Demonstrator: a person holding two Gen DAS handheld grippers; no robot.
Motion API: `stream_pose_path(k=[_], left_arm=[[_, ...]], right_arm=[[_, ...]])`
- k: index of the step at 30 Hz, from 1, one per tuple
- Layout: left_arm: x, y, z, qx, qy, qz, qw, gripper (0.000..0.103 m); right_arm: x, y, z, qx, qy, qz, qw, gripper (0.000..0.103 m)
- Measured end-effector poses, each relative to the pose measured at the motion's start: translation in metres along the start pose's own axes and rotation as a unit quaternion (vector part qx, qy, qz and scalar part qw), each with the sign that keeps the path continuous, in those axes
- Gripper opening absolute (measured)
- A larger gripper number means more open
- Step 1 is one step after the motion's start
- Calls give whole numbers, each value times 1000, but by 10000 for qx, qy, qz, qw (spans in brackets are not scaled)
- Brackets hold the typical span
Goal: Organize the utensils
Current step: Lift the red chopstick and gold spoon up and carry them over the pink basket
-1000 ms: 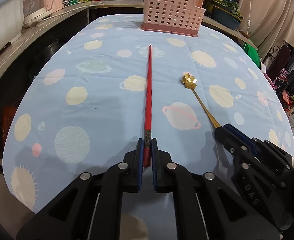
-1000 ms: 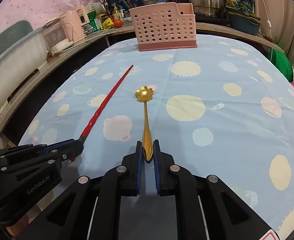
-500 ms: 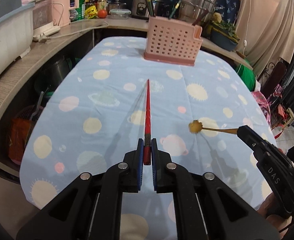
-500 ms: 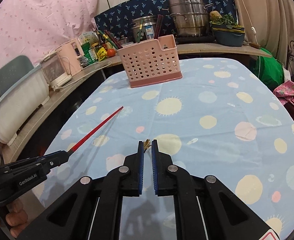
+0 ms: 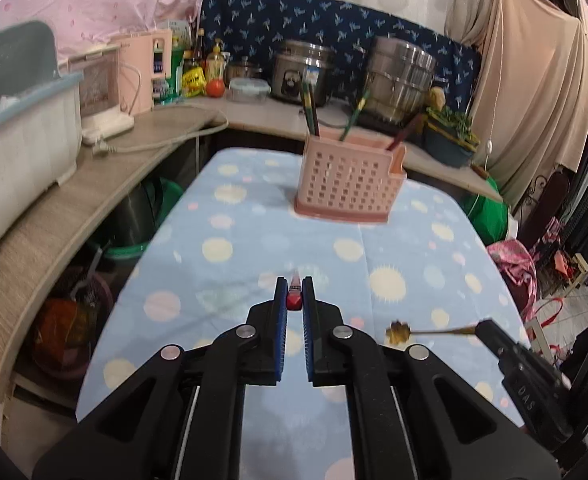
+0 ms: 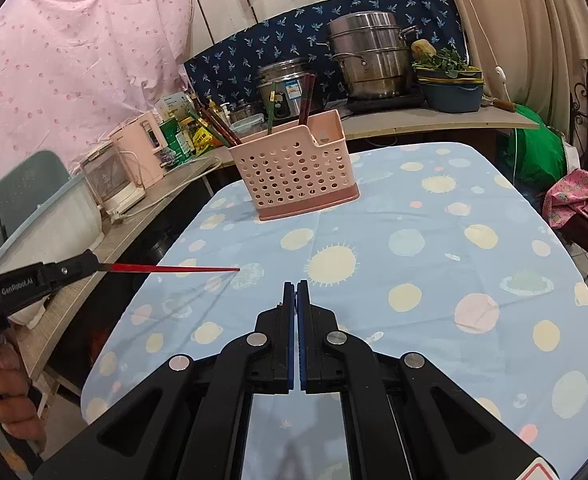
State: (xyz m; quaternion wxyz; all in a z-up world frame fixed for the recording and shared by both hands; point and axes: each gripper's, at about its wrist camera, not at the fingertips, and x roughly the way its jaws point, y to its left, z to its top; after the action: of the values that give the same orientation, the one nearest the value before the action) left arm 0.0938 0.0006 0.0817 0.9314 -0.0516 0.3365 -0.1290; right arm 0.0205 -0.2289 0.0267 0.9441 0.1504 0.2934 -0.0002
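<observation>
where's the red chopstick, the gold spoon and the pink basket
red chopstick [image 6: 173, 268], right wrist view, mid shaft
gold spoon [image 5: 398, 332], left wrist view, flower-shaped bowl
pink basket [image 6: 294, 172], right wrist view, perforated front wall

A pink dotted sheet [image 6: 73, 64] hangs as a wall on the left, beside a navy patterned cloth [image 6: 334, 28] behind the wooden counter [image 5: 93, 184] that curves round the surface [image 6: 434, 240] draped in pale blue planet-print cloth. Beige curtains [image 5: 534, 80] fall on the right; steel pots [image 6: 368, 56] stand on the counter
</observation>
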Motion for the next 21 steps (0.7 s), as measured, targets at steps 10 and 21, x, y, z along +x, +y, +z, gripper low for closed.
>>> stream_pose_path(k=[10, 21], left_arm=[[-5, -4, 71, -48, -539, -110, 9985, 7], [-4, -26, 148, 83, -1060, -219, 9941, 7]], right_arm=[[-2, -9, 40, 23, -190, 44, 9998, 2], [9, -12, 118, -187, -562, 143, 9981, 2]])
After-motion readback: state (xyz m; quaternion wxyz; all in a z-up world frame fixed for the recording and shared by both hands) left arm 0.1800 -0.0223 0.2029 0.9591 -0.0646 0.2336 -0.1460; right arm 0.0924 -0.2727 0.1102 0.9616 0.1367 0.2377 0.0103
